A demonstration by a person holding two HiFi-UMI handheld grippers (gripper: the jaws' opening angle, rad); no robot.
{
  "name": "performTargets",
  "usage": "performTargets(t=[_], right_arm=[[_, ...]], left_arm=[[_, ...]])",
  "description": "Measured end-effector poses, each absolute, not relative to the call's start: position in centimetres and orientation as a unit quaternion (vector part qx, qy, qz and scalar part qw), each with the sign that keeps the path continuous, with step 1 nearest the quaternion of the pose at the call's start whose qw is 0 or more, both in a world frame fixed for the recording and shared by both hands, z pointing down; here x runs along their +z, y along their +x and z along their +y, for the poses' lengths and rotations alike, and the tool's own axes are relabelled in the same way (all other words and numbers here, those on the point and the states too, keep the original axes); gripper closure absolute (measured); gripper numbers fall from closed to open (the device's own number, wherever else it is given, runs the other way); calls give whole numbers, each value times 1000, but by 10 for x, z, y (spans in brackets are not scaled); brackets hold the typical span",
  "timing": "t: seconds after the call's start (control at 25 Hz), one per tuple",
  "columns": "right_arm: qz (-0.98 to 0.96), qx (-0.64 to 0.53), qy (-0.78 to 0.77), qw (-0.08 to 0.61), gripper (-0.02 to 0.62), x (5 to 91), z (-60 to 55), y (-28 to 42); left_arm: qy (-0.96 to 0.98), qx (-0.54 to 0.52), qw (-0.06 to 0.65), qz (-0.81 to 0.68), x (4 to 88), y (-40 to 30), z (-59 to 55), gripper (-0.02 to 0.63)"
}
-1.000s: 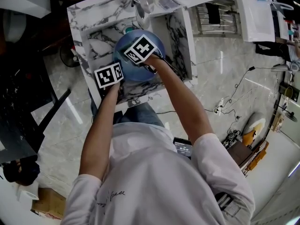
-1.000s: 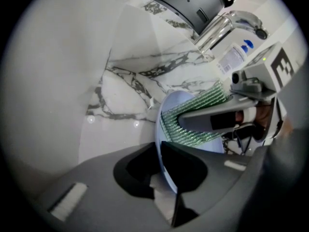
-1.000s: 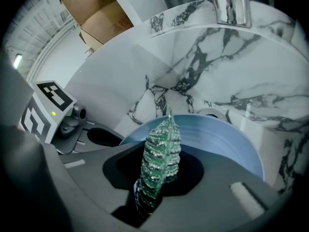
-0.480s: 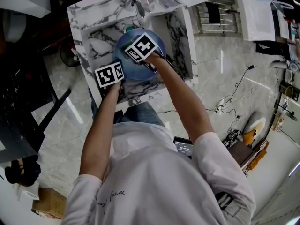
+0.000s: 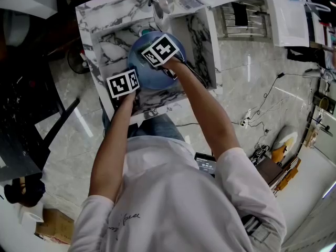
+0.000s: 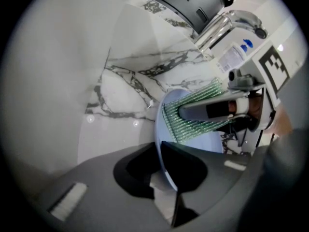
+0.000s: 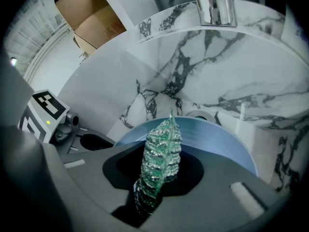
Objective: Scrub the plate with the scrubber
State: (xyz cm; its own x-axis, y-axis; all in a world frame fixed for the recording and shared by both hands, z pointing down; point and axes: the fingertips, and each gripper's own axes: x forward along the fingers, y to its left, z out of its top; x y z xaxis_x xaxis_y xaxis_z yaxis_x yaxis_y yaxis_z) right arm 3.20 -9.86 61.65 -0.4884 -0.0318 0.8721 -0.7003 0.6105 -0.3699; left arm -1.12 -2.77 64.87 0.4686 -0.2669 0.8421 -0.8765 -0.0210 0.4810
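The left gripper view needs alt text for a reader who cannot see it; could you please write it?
The left gripper grips a blue plate by its rim, edge-on, over a marble sink. The right gripper holds a green scrubber flat against the plate's face; a chrome faucet shows above.

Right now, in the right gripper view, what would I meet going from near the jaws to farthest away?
green scrubber → blue plate → marble sink → chrome faucet
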Motion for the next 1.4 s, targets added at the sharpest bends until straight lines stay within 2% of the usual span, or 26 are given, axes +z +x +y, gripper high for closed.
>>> performTargets(t=[1.4], right_arm=[[-750, 369, 350, 422, 534, 614, -133, 78]], left_arm=[[658, 269, 551, -437, 648, -11, -28, 511]])
